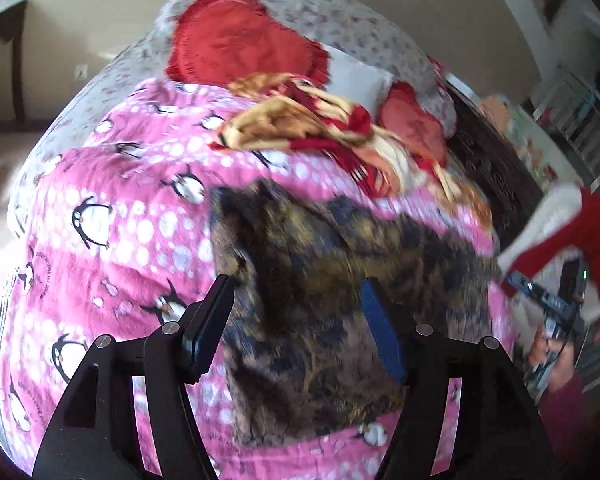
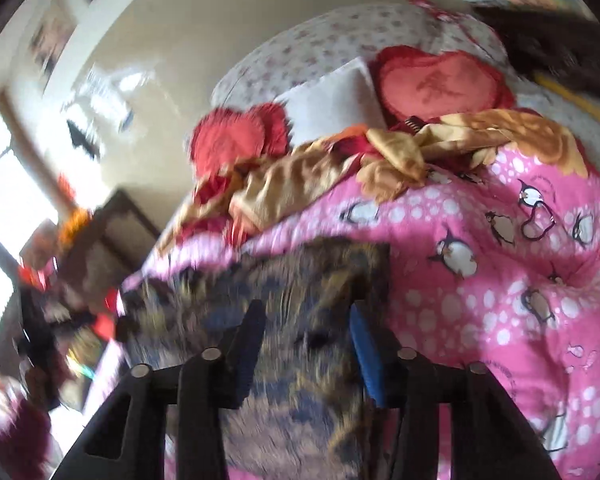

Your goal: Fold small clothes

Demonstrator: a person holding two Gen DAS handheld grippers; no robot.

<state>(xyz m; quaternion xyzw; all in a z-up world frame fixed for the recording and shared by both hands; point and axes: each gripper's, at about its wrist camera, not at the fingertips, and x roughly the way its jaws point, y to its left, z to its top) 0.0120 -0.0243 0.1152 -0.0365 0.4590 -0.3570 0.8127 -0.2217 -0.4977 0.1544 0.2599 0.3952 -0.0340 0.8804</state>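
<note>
Dark patterned garment, brown, blue and gold, lies spread on the pink penguin blanket covering the bed. Left of the garment only blanket shows. The left gripper hangs over the garment with its fingers released, spread apart, no cloth pinched between them. The right gripper also hangs over the garment, fingers parted and clear of the cloth, though blur hides details. Beyond the garment a crumpled red-and-gold cloth sits, then two red heart cushions. Right of the garment, a hand holds the other gripper.
</note>
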